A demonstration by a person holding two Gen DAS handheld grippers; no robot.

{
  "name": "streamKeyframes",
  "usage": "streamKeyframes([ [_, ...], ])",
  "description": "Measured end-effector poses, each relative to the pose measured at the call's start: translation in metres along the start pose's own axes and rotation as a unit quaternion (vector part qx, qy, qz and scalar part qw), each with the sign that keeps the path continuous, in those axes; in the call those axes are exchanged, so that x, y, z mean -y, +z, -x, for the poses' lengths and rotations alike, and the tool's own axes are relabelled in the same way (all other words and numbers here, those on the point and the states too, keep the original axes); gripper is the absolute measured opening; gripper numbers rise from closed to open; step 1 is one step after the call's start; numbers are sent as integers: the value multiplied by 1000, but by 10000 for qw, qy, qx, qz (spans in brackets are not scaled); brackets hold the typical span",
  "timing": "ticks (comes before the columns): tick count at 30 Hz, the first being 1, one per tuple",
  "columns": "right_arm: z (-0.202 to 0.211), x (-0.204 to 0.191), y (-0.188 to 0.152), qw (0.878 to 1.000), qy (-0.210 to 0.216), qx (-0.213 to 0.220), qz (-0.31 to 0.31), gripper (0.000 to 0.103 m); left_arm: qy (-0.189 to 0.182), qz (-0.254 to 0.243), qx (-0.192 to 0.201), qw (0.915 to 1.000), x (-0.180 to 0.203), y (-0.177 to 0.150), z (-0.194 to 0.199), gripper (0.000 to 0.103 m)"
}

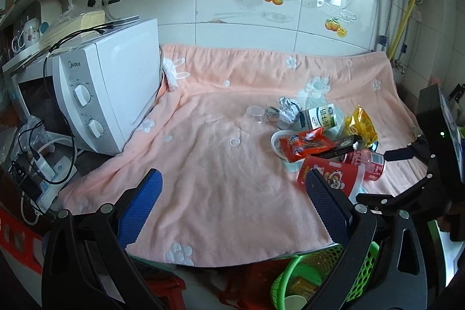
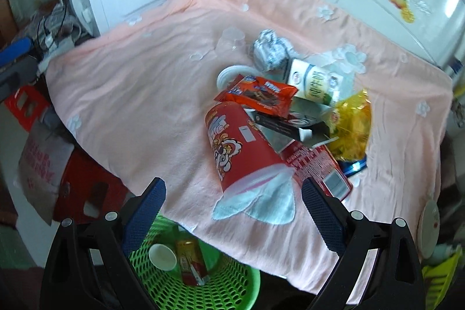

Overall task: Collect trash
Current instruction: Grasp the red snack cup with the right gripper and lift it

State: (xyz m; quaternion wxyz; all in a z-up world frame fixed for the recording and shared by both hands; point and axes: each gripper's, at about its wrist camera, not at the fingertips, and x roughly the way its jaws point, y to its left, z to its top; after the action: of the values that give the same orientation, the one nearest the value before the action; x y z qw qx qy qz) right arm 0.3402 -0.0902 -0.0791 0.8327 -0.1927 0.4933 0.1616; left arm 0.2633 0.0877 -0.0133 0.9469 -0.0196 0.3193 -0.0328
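A heap of trash lies on the pink towel [image 1: 203, 164]: a red cartoon cup [image 2: 232, 144] on its side, an orange snack wrapper [image 2: 258, 93], a milk carton [image 2: 315, 83], a yellow bag [image 2: 351, 125], crumpled foil [image 2: 268, 50], a clear plastic cup [image 2: 229, 41] and a red can [image 2: 319, 167]. A green mesh basket [image 2: 186, 275] below the counter edge holds a paper cup [image 2: 162, 256] and a wrapper. My right gripper [image 2: 234, 201] hangs open just in front of the red cup. My left gripper [image 1: 232, 195] is open over bare towel, left of the heap [image 1: 319, 135].
A white microwave [image 1: 107, 83] stands at the left on the towel's edge, with cables and a power strip [image 1: 46, 167] beside it. A tiled wall [image 1: 261, 5] runs behind. Red plastic stools [image 2: 84, 191] stand below the counter by the basket [image 1: 305, 278].
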Motion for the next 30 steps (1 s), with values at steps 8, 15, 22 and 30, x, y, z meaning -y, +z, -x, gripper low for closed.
streamKeyframes([
  [8,-53,-14,28,9922,-349,-768,918,91,46,42,-112,9999,-21,2,-20,97],
  [15,-88,-20,38,9793,-503,-1350,1420,85,40,110,-214,9997,-36,4,-38,97],
  [22,-114,-16,44,9734,-545,-1660,1482,77,-62,-38,-295,9995,-36,7,-53,97],
  [30,-107,-8,39,9803,-370,-1569,1141,69,-381,-720,-323,9962,-19,16,-71,97],
])
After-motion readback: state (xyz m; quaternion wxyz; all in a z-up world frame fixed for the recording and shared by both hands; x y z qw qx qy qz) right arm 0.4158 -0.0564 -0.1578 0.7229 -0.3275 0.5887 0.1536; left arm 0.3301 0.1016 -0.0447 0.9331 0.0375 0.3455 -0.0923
